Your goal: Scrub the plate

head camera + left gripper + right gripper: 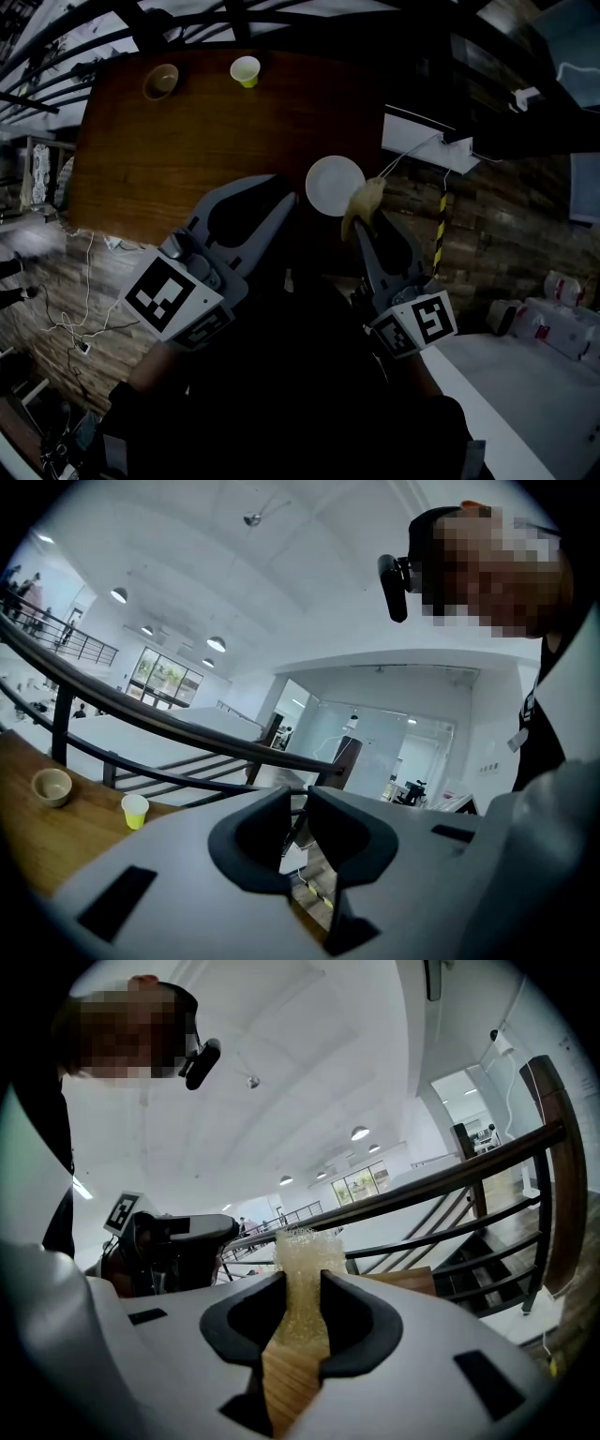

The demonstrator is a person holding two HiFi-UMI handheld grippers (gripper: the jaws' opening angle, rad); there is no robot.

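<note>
A round white plate lies on the brown wooden table, near its right front corner. My right gripper is shut on a yellowish scrub sponge, whose tip overlaps the plate's right edge in the head view. In the right gripper view the sponge stands up between the jaws of the right gripper, which tilts upward towards the ceiling. My left gripper is just left of the plate; in the left gripper view the left gripper has its jaws nearly together with nothing held.
A brown bowl and a yellow cup stand at the table's far edge; the bowl and cup also show in the left gripper view. A white box with a cable sits right of the table. A dark railing runs behind.
</note>
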